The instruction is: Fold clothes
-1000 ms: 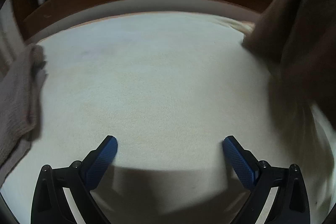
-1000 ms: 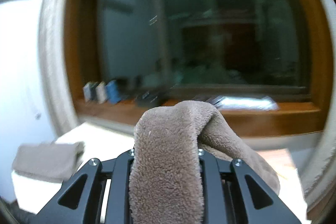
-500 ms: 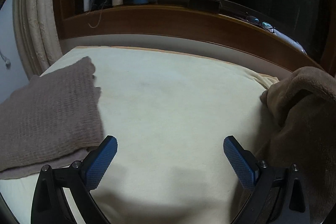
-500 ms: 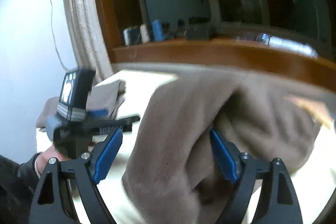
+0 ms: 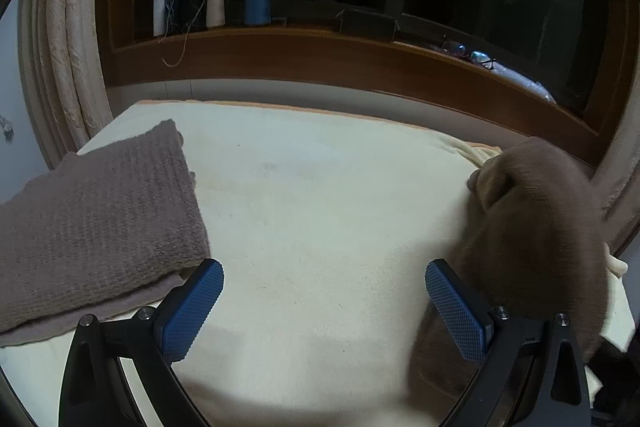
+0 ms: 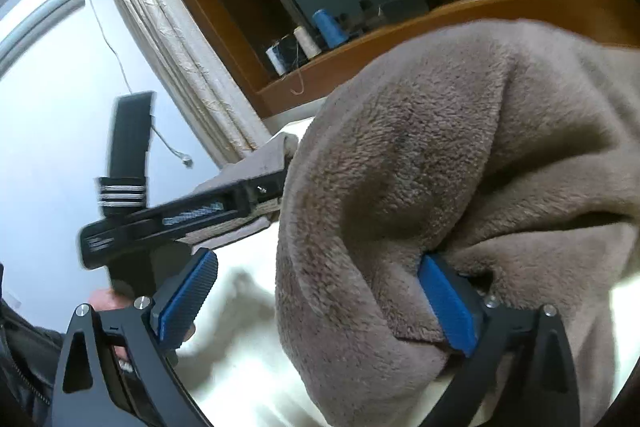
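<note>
Knit garment (image 5: 96, 211) folded, lying at left of surface (image 5: 320, 211). Fleece (image 6: 460, 167) bunched, unfolded. Right gripper (image 6: 316, 299) fingers just opened, fleece draped between, unclamped. Left gripper (image 5: 324, 307) fingers apart, empty.

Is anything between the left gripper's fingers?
No. The left gripper stands open over the bare cream cover, with nothing between its fingers.

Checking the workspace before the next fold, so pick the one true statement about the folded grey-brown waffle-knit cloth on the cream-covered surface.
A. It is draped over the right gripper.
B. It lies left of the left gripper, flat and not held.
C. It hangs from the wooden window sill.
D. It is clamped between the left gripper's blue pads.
B: in the left wrist view the folded grey-brown waffle-knit cloth lies flat on the cream-covered surface, left of the open, empty left gripper.
</note>
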A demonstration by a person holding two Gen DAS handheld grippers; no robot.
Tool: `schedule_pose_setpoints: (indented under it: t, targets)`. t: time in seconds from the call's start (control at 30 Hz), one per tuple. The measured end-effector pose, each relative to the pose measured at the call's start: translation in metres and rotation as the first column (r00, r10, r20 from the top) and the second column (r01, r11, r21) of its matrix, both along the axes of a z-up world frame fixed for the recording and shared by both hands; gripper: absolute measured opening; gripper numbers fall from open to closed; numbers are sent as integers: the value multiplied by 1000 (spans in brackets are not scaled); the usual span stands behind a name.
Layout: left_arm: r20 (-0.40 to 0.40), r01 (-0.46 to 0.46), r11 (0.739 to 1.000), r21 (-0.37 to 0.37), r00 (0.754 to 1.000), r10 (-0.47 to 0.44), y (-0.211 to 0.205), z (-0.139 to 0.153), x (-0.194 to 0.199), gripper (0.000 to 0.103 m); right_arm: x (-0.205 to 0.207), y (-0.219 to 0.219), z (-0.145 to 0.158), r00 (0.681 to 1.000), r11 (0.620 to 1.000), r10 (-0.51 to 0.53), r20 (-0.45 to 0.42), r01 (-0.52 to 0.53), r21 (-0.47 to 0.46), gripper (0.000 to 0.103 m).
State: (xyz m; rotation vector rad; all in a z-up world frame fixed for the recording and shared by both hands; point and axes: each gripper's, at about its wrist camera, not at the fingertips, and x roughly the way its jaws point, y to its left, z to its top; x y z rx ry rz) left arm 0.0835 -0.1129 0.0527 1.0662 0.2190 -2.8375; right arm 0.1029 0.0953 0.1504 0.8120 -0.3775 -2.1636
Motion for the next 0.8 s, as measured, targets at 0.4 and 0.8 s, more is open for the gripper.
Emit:
schedule_pose_setpoints:
  t: [0.4,0.8]
  targets:
    - [11,24,999,-44,1000,-24,14,4,14,103,10,65,12,996,985,-82,31,86,-153,101]
    - [-56,223,962,-155,971,-234,85,23,36,103,80,135,14,899,860,-427,-98,437,263,100]
